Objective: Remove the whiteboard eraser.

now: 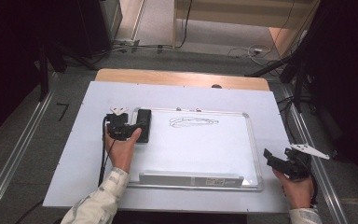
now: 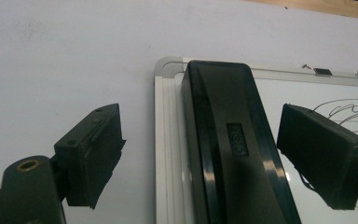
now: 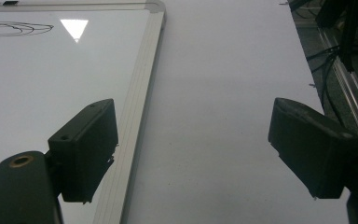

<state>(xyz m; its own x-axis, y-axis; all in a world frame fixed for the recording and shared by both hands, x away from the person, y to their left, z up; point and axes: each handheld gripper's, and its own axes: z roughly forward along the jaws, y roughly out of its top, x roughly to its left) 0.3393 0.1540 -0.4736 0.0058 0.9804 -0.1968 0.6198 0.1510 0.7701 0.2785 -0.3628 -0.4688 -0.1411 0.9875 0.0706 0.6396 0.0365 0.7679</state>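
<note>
Straddling eraser [image 2: 228,144], left claw [image 2: 205,158] spread wide, untouching.

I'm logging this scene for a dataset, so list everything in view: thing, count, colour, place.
whiteboard: one, white with a silver frame, lying flat on the sheet.
eraser: one, black, on the whiteboard's far left corner, between the left gripper's open jaws.
scribble: one, black line drawing, upper part of the whiteboard.
tray strip: one, grey, along the whiteboard's near edge.
sheet: one, white, covering the table.
table: one, light wood, its far edge showing beyond the sheet.
cables: several, dark and white, on the floor behind the table.
left gripper: one, black, around the eraser.
right gripper: one, black, open, beside the whiteboard's right edge.
</note>
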